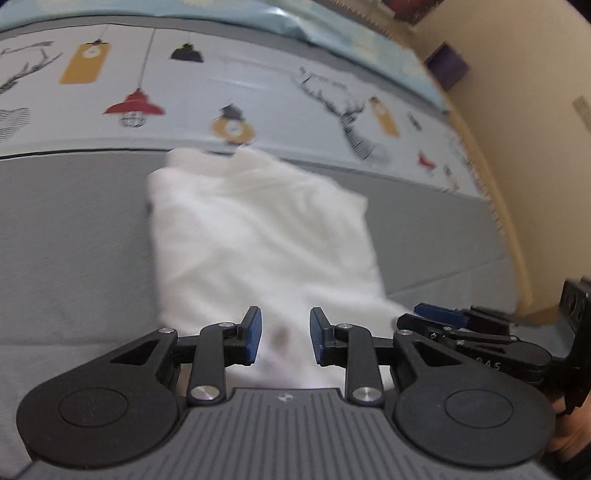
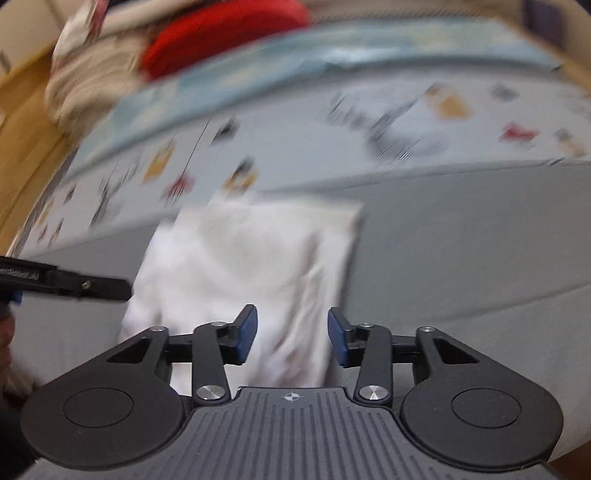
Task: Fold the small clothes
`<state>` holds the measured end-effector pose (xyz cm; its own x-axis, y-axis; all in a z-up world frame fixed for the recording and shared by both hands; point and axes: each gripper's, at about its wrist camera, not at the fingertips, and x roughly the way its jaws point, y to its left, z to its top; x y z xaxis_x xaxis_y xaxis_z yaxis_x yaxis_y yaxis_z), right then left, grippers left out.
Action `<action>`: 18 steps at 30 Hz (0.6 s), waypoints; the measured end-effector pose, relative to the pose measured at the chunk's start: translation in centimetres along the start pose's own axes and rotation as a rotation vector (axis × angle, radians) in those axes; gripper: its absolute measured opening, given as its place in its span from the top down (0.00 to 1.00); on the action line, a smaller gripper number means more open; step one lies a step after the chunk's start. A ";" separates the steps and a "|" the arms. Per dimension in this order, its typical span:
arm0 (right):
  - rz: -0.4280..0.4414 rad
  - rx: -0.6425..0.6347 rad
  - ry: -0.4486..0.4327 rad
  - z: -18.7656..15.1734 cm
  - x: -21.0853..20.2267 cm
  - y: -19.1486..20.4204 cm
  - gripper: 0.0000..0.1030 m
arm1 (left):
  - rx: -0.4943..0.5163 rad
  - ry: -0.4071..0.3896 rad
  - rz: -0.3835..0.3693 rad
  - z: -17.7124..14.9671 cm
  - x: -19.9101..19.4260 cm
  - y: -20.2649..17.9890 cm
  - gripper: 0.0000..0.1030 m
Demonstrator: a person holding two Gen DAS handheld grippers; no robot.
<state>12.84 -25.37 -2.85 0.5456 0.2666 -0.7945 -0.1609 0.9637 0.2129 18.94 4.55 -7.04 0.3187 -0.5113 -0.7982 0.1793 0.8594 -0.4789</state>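
Right wrist alone shows red cloth (image 2: 221, 33), both tongs (image 1: 285, 336) (image 2: 291, 338) apart over white garment (image 1: 258, 236).

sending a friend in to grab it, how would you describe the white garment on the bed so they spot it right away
Start at the bed, whose grey sheet runs below a band printed with lamps and deer heads. The white garment lies on the grey part, its far edge reaching that printed band, folded into a rough rectangle. It is the only plain white thing there, with a small brownish mark near its close end.
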 end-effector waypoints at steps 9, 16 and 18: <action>0.044 -0.122 -0.030 -0.5 -1.8 2.0 0.92 | 0.117 0.026 -0.041 -0.7 0.3 -1.5 0.71; -0.008 -0.184 0.120 -2.5 -1.5 -0.4 0.92 | 0.334 0.174 0.040 -2.9 4.0 -3.4 0.71; -0.064 -0.227 0.208 -3.3 0.2 -0.5 0.92 | 0.377 0.227 0.105 -3.7 5.7 -3.3 0.71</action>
<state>10.29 -25.87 -4.99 0.3840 0.1752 -0.9066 -0.3239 0.9450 0.0454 16.68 -1.27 -11.34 0.1487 -0.3746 -0.9152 0.4968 0.8285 -0.2584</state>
